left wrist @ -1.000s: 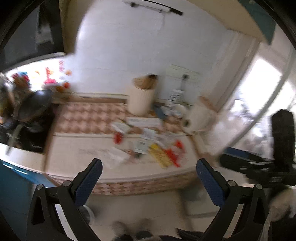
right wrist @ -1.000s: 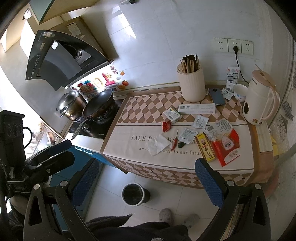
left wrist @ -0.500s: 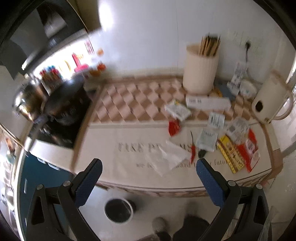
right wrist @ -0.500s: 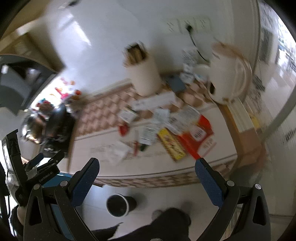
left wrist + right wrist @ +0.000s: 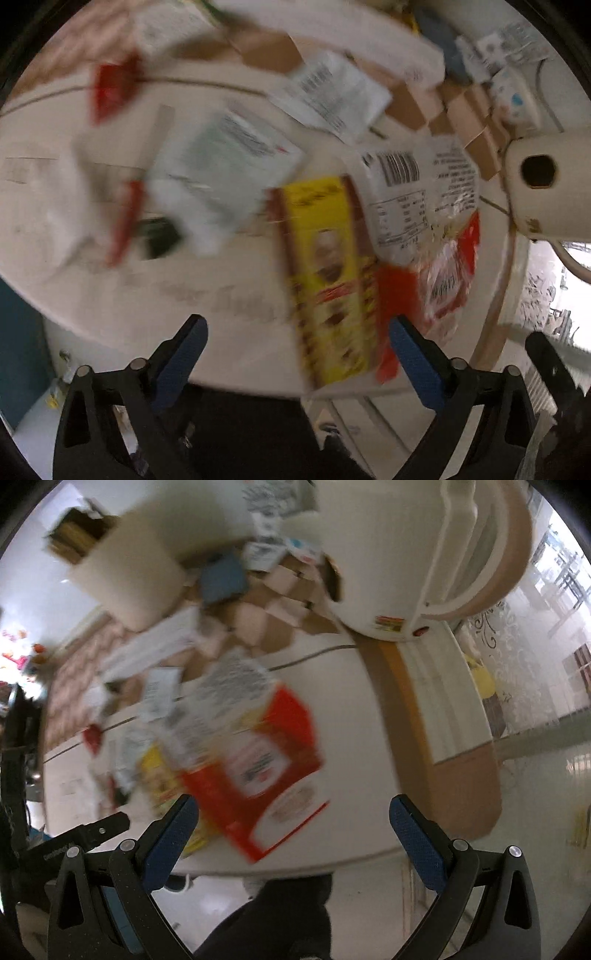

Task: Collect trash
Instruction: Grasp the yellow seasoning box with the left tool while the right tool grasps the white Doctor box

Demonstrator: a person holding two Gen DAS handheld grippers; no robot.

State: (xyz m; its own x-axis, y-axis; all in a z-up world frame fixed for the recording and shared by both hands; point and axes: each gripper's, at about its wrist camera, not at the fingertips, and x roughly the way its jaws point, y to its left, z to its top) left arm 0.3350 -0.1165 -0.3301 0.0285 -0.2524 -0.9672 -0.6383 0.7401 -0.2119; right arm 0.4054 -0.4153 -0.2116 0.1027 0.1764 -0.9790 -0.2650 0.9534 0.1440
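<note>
Littered counter (image 5: 229,332) fills both blurred views. Left gripper (image 5: 297,349) gapes wide, empty, yellow wrapper (image 5: 328,280) at its 12 o'clock. Right gripper (image 5: 293,825), equally wide, faces red wrapper (image 5: 266,760) at 11. Approach step; next, probably descend and pinch.

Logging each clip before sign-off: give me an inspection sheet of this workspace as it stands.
Surface: counter under a cream and checkered cloth.
Job's things: yellow wrapper, red-and-white packet, barcoded white wrappers, small red sachet, crumpled tissue, all lying loose.
Clutter: cream electric kettle, utensil holder.
Grippers: left gripper and right gripper, jaws wide apart, holding nothing.
Cables: nothing seen.
Surroundings: tiled floor; both views are motion-blurred.
</note>
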